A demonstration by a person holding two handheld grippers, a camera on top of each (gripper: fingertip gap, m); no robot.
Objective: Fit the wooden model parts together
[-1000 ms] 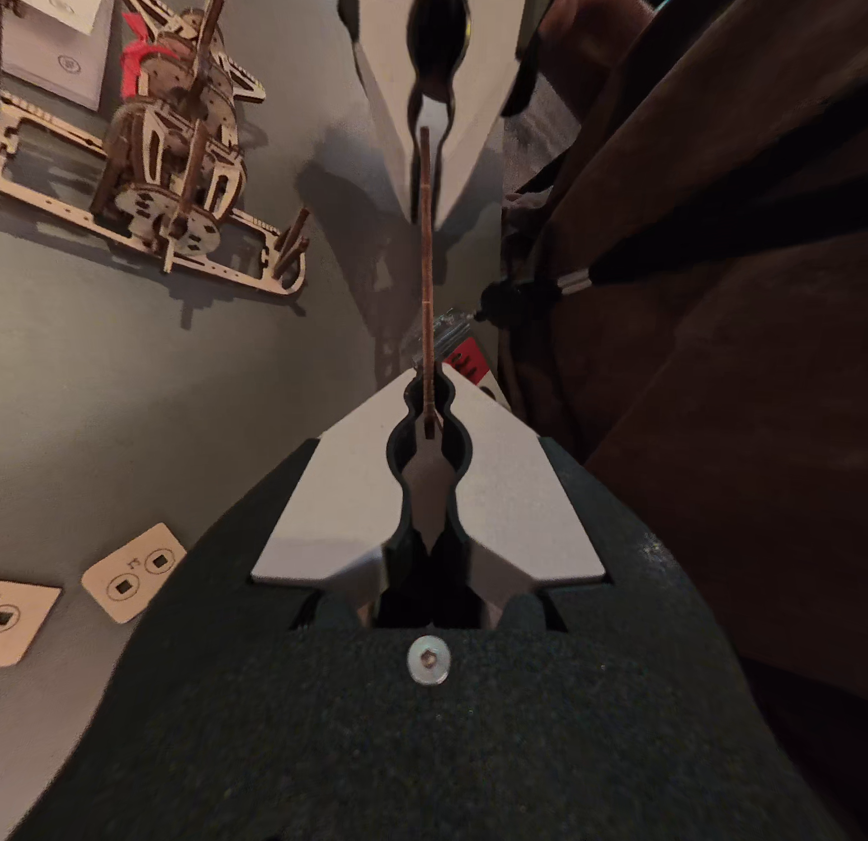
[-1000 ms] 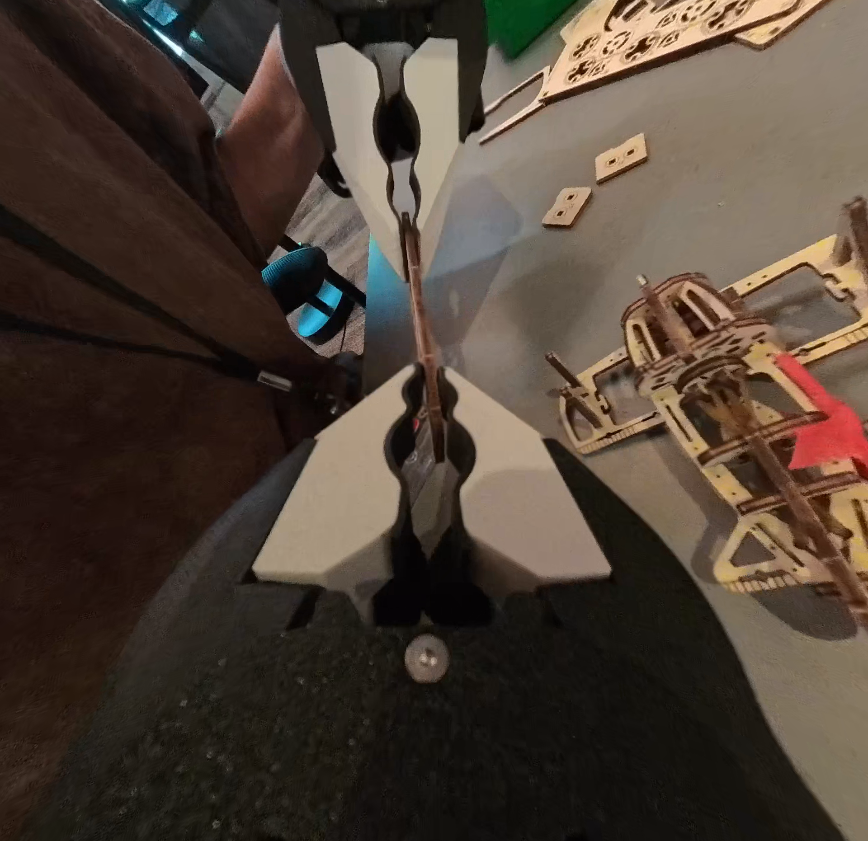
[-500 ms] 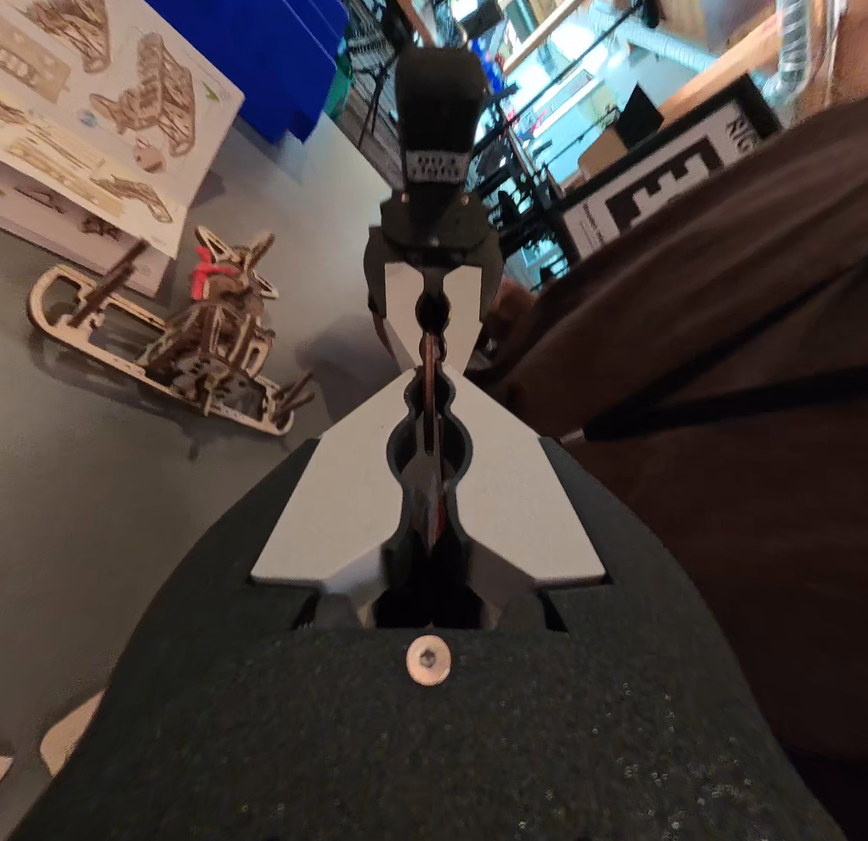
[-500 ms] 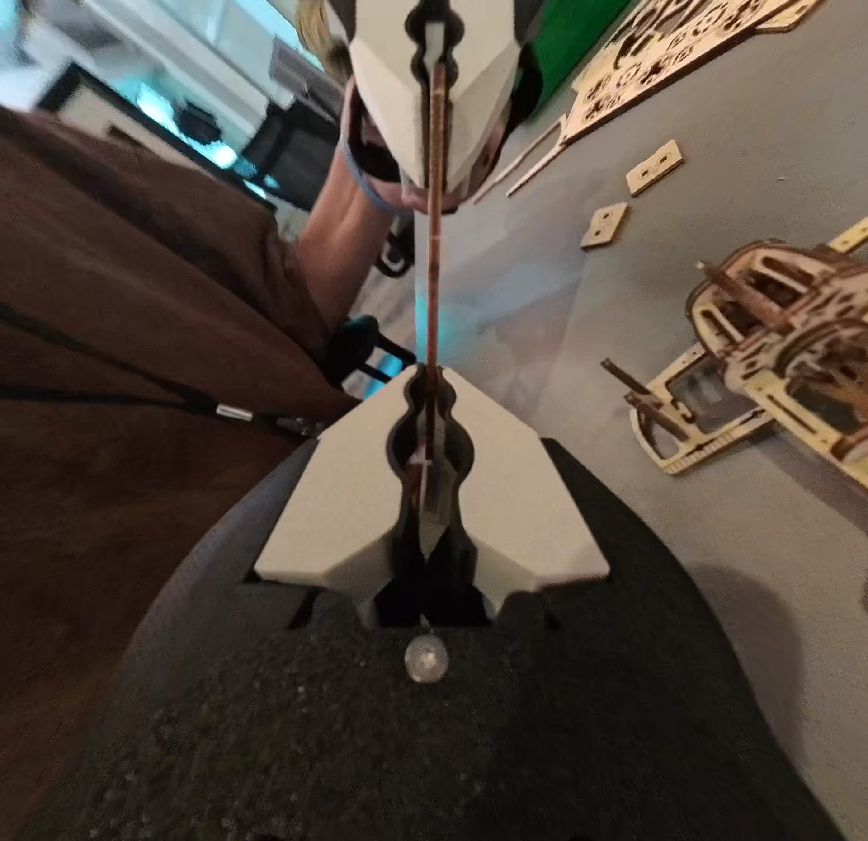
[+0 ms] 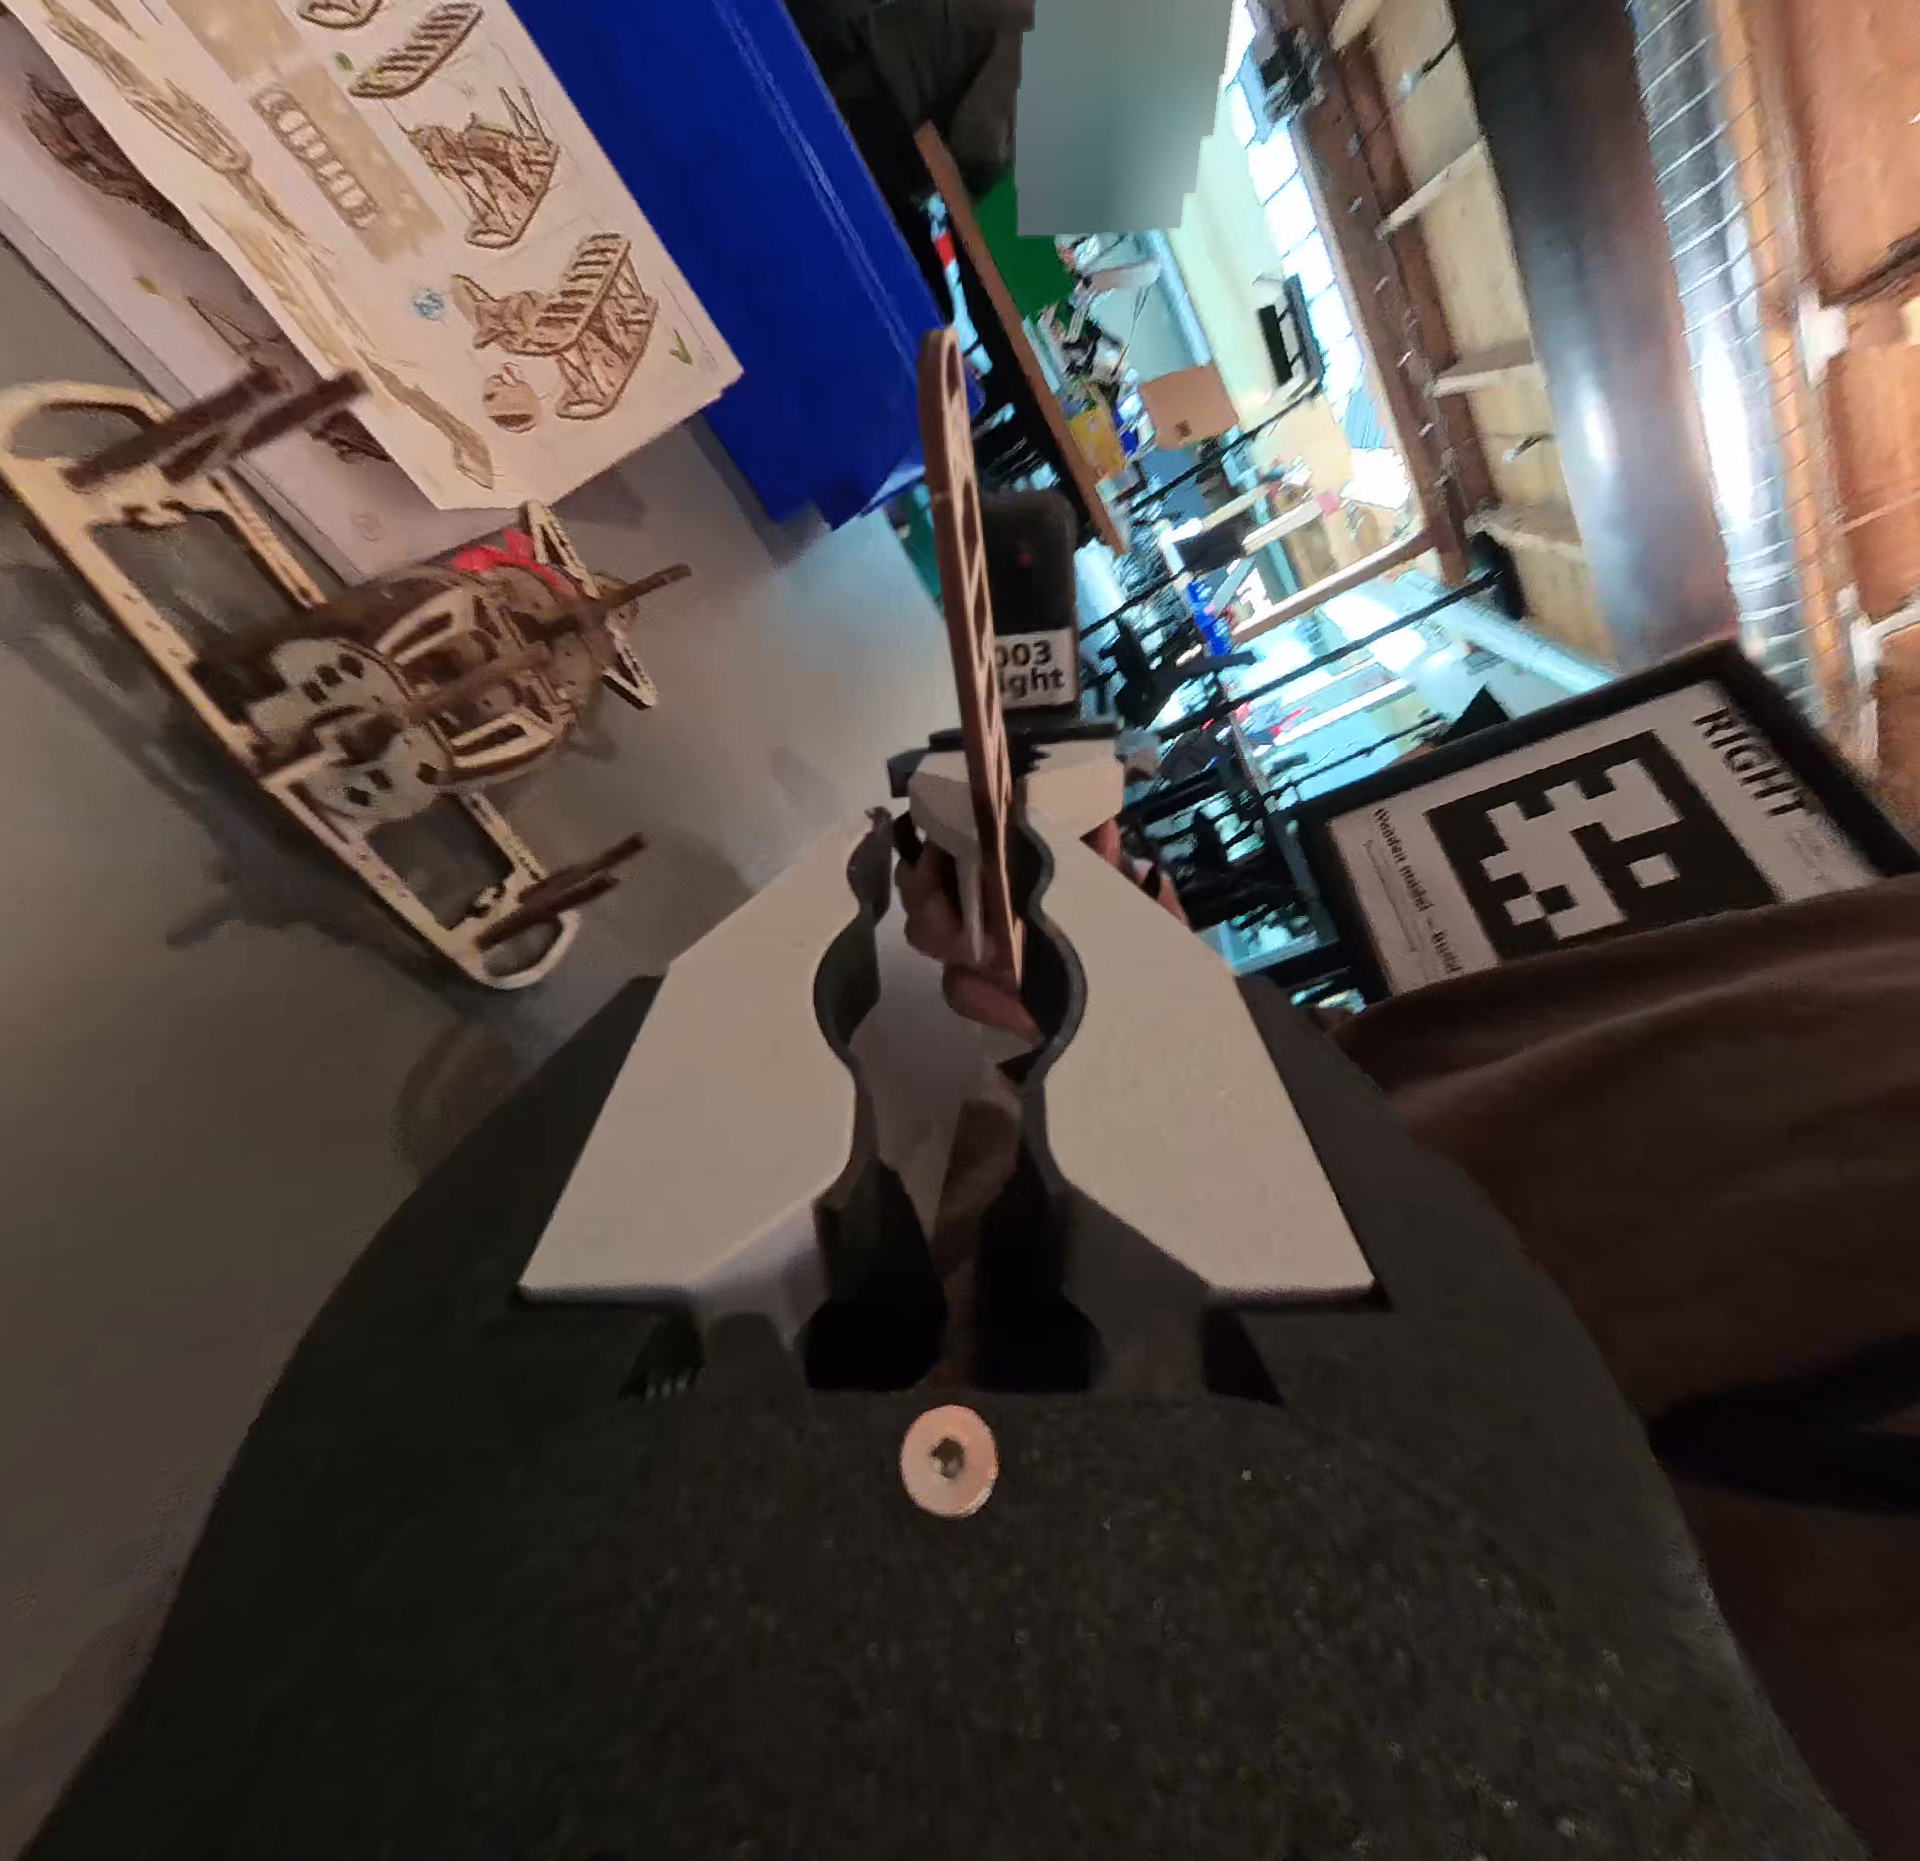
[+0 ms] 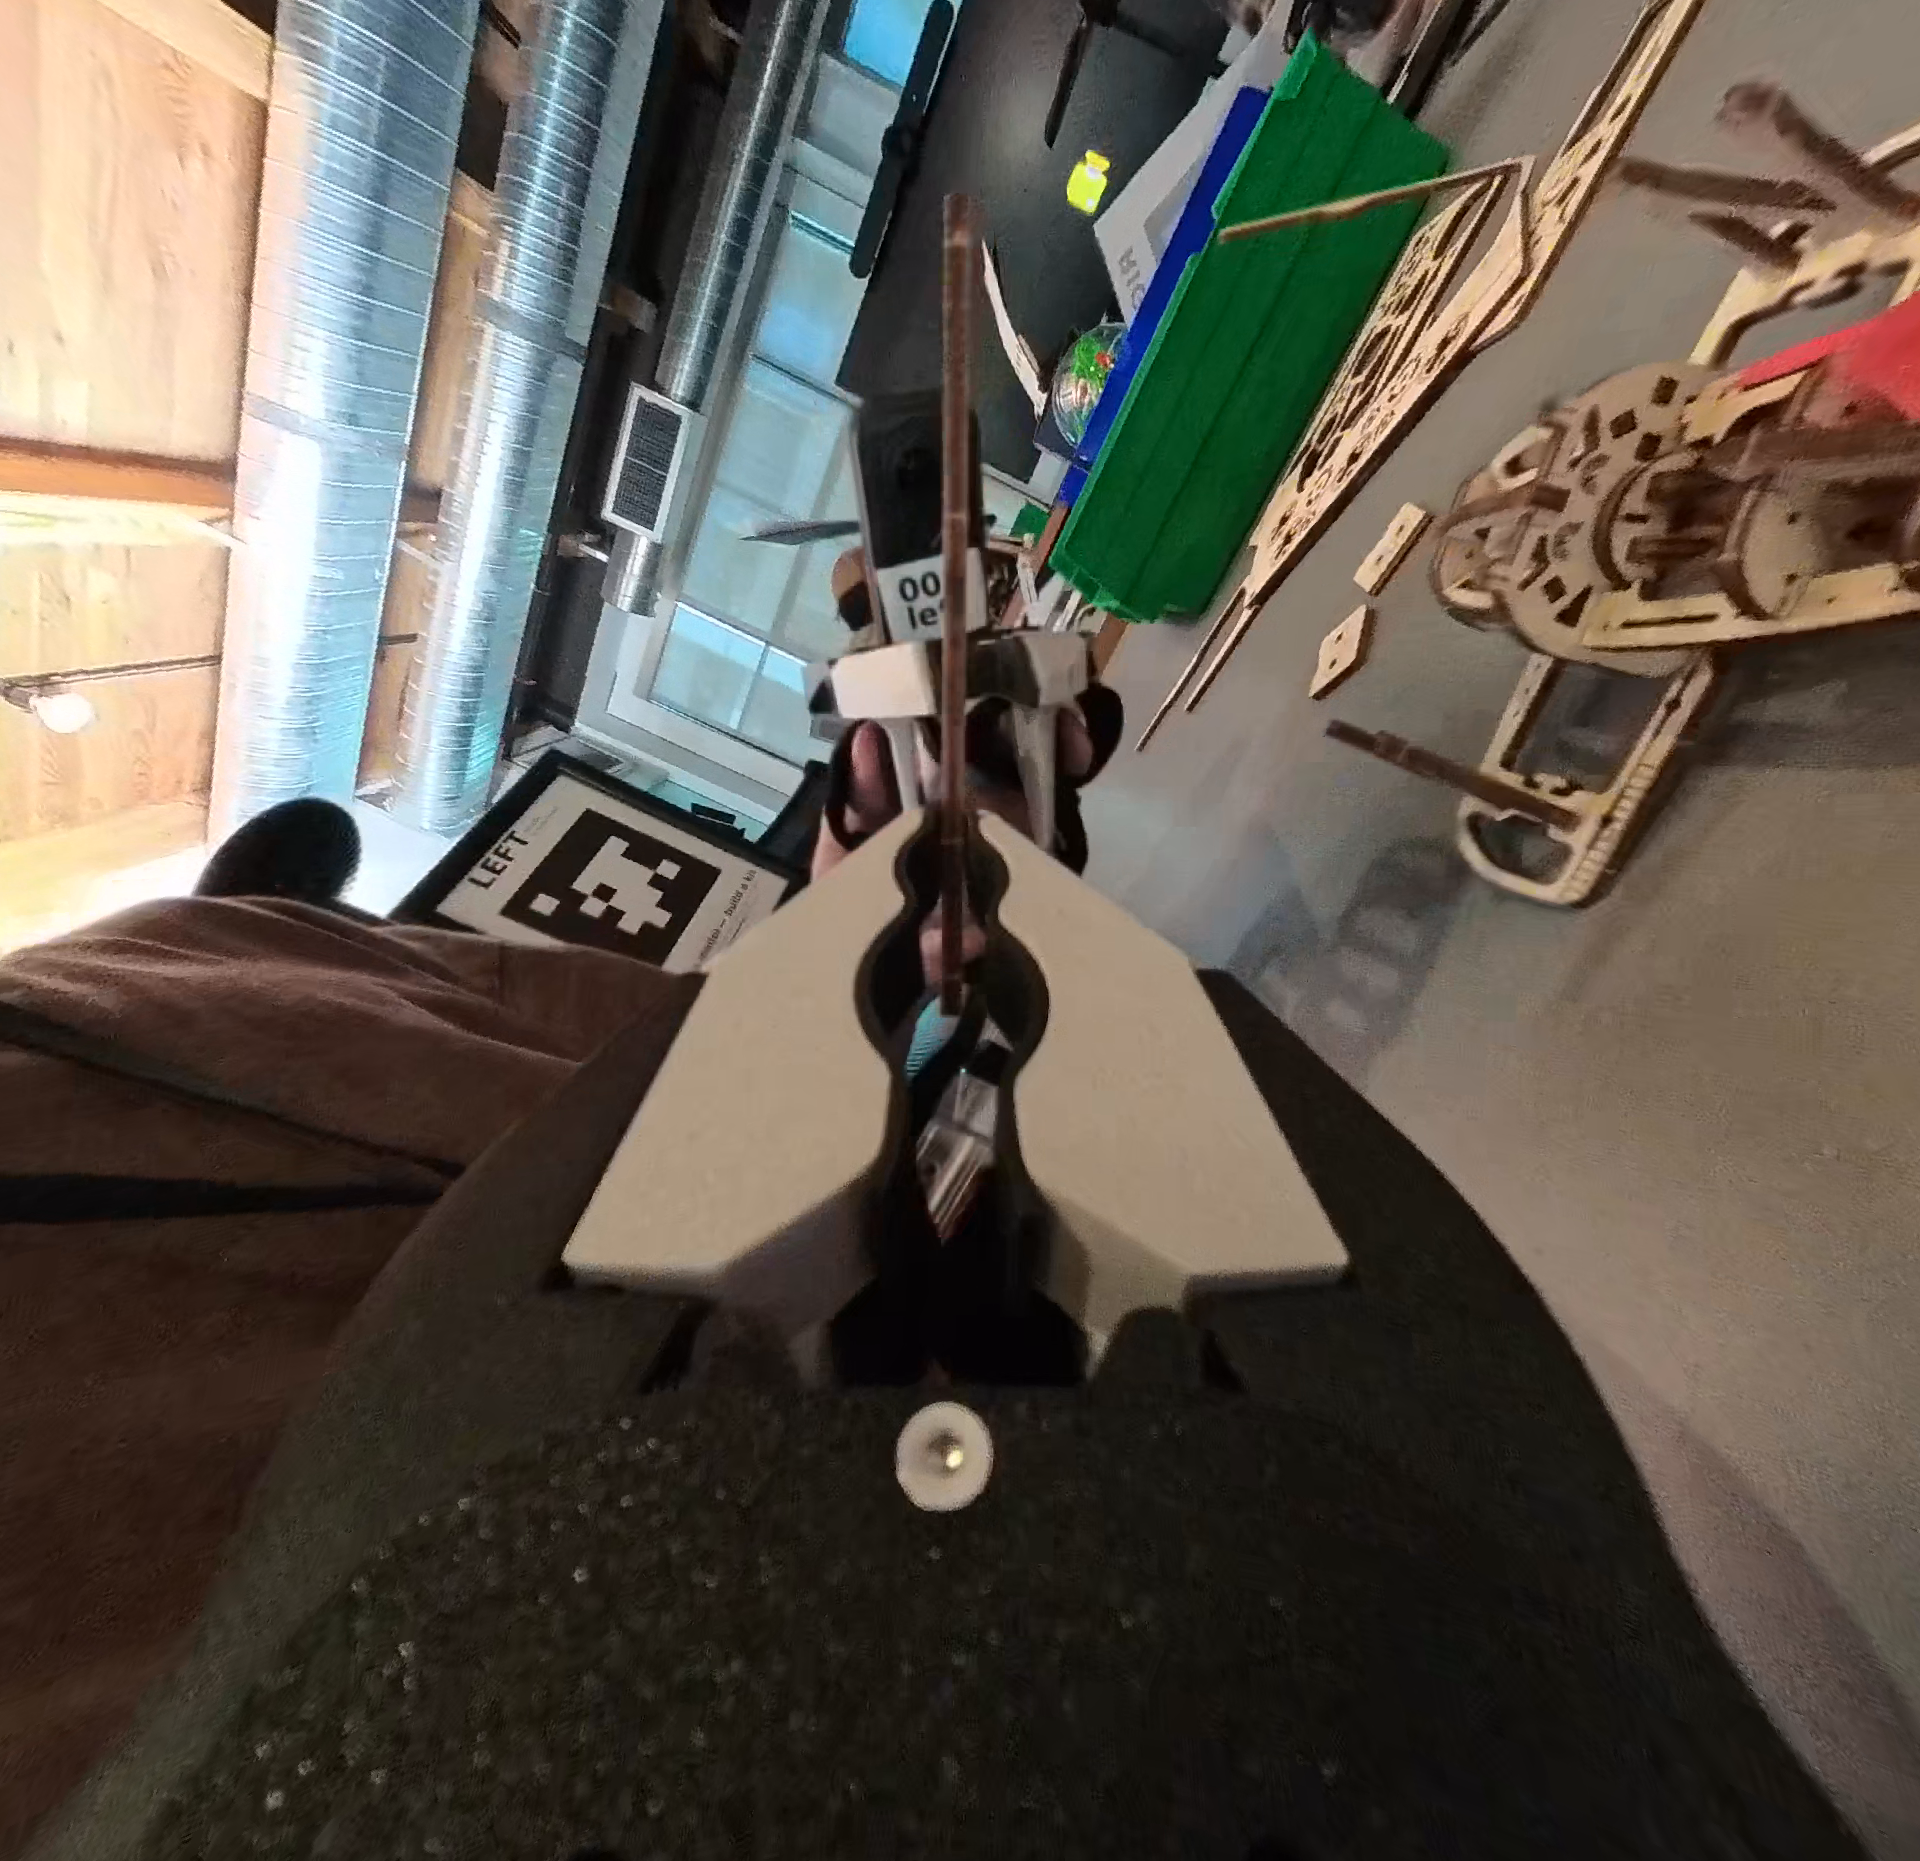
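A long thin wooden strip (image 6: 957, 461) stands edge-on between the two grippers. My right gripper (image 6: 951, 835) is shut on one end of it. My left gripper (image 5: 956, 845) is open, its fingers spread on either side of the strip (image 5: 961, 585), which rests near the right finger. Each gripper faces the other: the right one (image 5: 1013, 803) shows close ahead in the left wrist view, and the left one (image 6: 956, 699) in the right wrist view. The part-built wooden model (image 5: 416, 689) with a red piece lies on the grey table; it also shows in the right wrist view (image 6: 1662, 533).
An instruction sheet (image 5: 416, 149) and a blue bin (image 5: 727, 201) lie behind the model. A green bin (image 6: 1247, 357), wooden part sheets (image 6: 1382, 377) and two small square wooden pieces (image 6: 1392, 549) sit on the table. A brown sleeve (image 5: 1662, 1136) is close by. Both grippers' tips are close together, under 4 cm apart.
My left gripper has opened and let go of the strip, so only the right gripper holds it. Both grippers have tilted up, and the room behind now shows.
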